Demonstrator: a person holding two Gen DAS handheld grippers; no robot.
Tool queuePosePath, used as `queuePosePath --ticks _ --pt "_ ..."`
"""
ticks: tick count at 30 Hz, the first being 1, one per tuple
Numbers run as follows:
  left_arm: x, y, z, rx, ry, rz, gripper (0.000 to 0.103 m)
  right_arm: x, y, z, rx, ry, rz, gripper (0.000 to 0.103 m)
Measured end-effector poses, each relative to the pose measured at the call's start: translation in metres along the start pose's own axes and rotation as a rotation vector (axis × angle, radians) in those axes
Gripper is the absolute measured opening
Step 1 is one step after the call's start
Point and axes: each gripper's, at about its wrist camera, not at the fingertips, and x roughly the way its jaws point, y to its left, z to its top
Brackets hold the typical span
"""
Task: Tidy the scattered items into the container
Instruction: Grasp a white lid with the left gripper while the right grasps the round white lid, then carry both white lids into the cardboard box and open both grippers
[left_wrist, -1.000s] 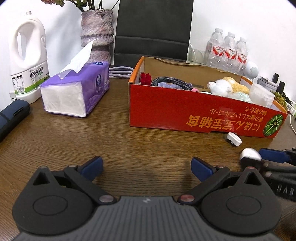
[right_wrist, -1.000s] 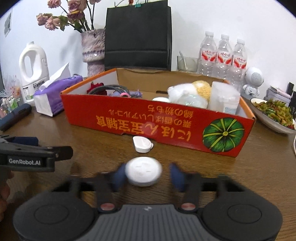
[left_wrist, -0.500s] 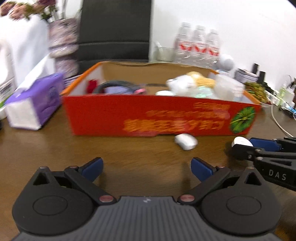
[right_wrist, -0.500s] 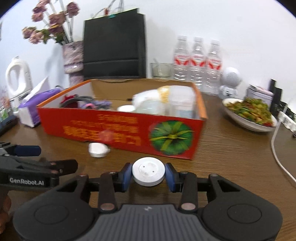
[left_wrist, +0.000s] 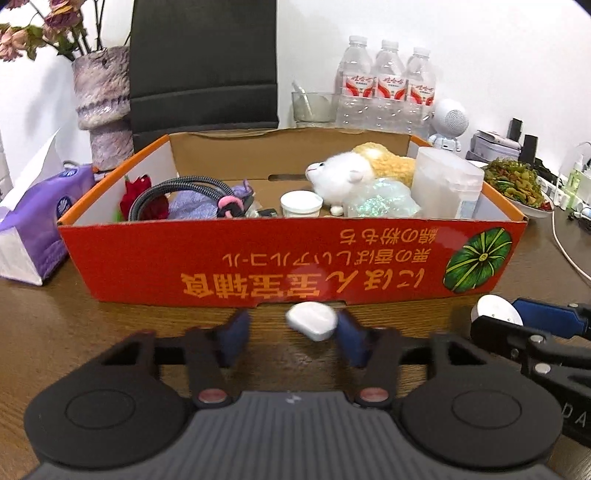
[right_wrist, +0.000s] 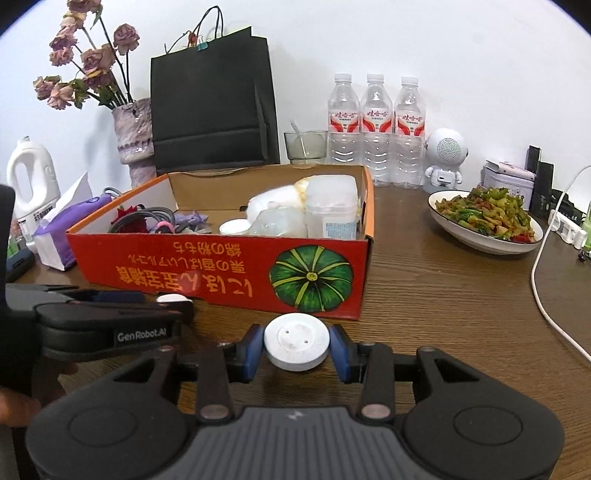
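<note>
A red cardboard box (left_wrist: 258, 258) (right_wrist: 184, 266) holds a plush toy, a cable, a jar and other items. A small white case (left_wrist: 312, 320) (right_wrist: 171, 298) lies on the wooden table just in front of the box. My left gripper (left_wrist: 291, 334) (right_wrist: 110, 317) straddles the case with its jaws closing. The right pad is at the case; the left pad is still apart from it. My right gripper (right_wrist: 296, 347) is shut on a white round disc (right_wrist: 296, 345) (left_wrist: 493, 309), held above the table near the box's front right corner.
A purple tissue pack (left_wrist: 33, 229) and a vase (left_wrist: 103, 99) stand left of the box. Behind it are a black bag (right_wrist: 210, 107), a glass (right_wrist: 306, 146), three water bottles (right_wrist: 375, 125) and a white speaker figure (right_wrist: 445, 155). A dish of greens (right_wrist: 484, 218) and a white cable (right_wrist: 546, 295) lie to the right.
My left gripper moved in toward the box front until the white case sits between its fingers, and its jaws narrowed. My right gripper drifted right, still holding the disc.
</note>
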Motion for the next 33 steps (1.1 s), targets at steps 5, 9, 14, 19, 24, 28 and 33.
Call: queuePosePath --ticks 5,9,14,19,24,28,33 --pt "-0.003 0.002 -0.002 0.006 -0.01 -0.042 0.029 0.002 -0.001 -0.001 0.007 0.005 -0.003 0.038" --pt "-0.007 0.008 -0.006 0.002 -0.018 -0.055 0.029 0.002 0.0 -0.002 0.003 0.008 -0.003 0.038" --pt "-0.021 0.015 -0.013 0.001 -0.036 -0.082 0.028 0.002 0.002 -0.003 -0.006 0.007 0.003 0.038" --pt "-0.043 0.024 -0.017 -0.008 -0.069 -0.106 0.028 -0.005 0.012 -0.002 -0.001 -0.003 0.043 0.038" --pt "-0.069 0.035 -0.007 -0.019 -0.13 -0.123 0.028 -0.026 0.034 0.008 -0.033 -0.072 0.073 0.038" --pt "-0.09 0.042 0.01 -0.021 -0.209 -0.13 0.029 -0.036 0.048 0.021 -0.03 -0.109 0.104 0.038" --pt "-0.099 0.05 0.04 -0.043 -0.288 -0.13 0.029 -0.04 0.062 0.054 -0.054 -0.171 0.113 0.038"
